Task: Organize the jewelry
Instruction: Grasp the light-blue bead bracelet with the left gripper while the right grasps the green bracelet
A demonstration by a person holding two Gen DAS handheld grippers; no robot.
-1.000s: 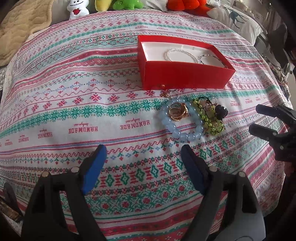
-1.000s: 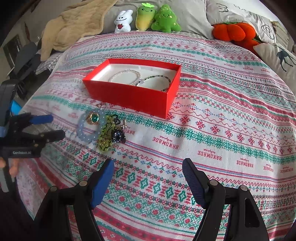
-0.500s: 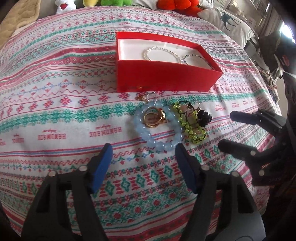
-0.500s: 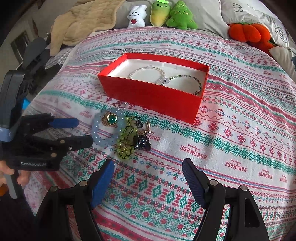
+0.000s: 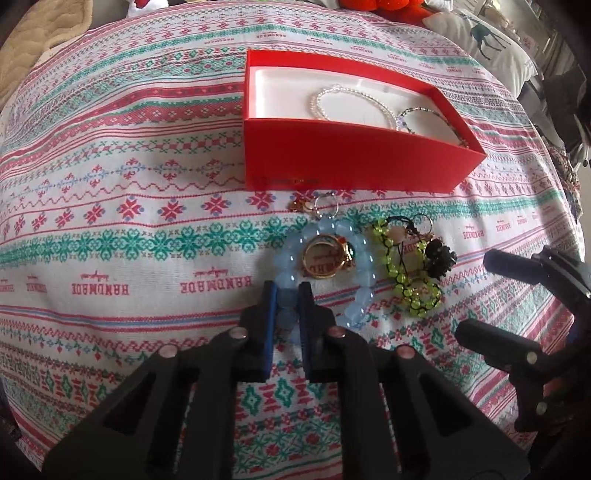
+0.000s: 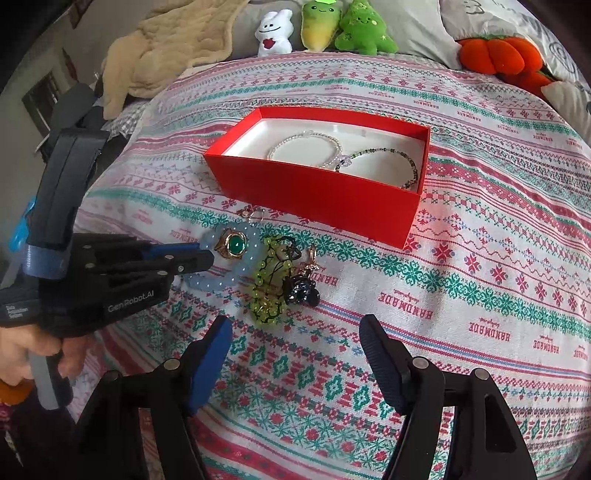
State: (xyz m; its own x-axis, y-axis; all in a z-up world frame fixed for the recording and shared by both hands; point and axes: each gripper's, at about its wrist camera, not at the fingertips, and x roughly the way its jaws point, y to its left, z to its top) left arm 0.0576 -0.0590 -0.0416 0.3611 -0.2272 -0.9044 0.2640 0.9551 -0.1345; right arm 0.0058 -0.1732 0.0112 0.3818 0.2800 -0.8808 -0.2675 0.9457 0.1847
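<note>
A pale blue bead bracelet (image 5: 360, 291) lies on the patterned bedspread, with a gold ring with a green stone (image 5: 327, 256) inside its loop. My left gripper (image 5: 287, 291) is shut on the bracelet's near beads; it also shows in the right wrist view (image 6: 201, 254). Beside it lie a green bead bracelet (image 5: 410, 280) and a black flower piece (image 5: 439, 258). A red box (image 5: 351, 155) behind holds a pearl bracelet (image 5: 347, 98) and a dark bead bracelet (image 6: 388, 162). My right gripper (image 6: 295, 332) is open and empty, just short of the pile.
Small earrings (image 5: 317, 203) lie between the box and the blue bracelet. Plush toys (image 6: 325, 26) and an orange pumpkin cushion (image 6: 498, 55) line the far edge of the bed. A beige blanket (image 6: 166, 48) lies at the back left.
My left gripper moved forward to the blue bracelet and closed on its near beads. My right gripper came closer to the pile and stayed open.
</note>
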